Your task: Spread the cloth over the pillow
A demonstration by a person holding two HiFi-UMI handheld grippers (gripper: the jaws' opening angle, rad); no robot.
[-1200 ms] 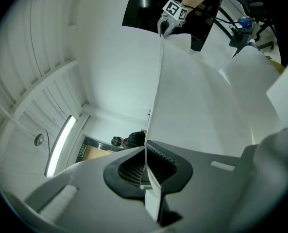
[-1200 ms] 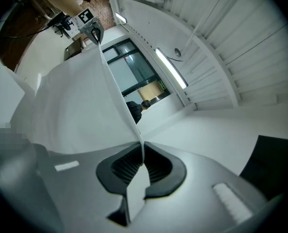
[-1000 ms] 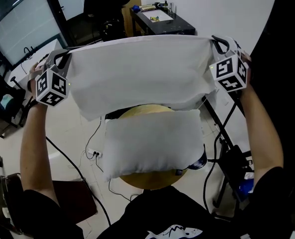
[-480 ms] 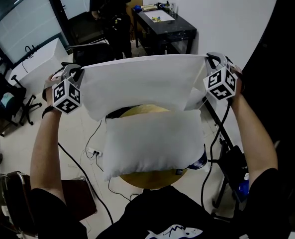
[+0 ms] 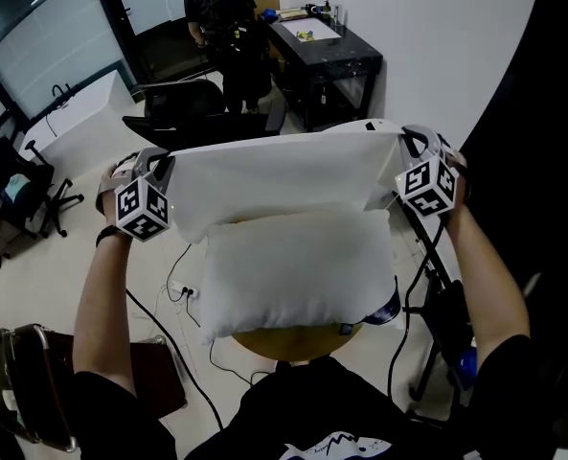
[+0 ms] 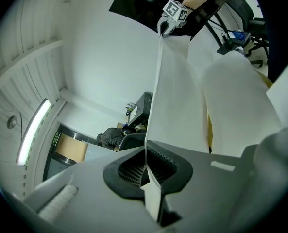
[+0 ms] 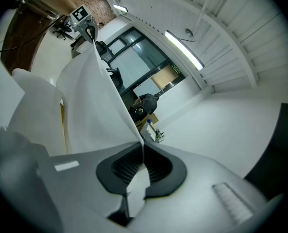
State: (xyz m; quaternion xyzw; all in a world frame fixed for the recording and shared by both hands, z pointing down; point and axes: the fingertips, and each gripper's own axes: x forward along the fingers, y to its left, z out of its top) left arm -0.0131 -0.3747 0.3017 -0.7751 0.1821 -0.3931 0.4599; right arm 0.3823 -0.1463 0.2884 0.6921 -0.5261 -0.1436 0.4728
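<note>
Cloth sank, pinched by left gripper, right gripper.

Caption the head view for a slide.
White cloth stretched by its corners between left gripper and right gripper, over the far edge of a white pillow on a round table.

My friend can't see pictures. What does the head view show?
The left gripper and right gripper each pinch a corner of a white fabric cloth, stretching it over the far edge of a plump white pillow. The pillow lies on a round wooden table.

pillow rests on, seemingly, a round wooden table.
</note>
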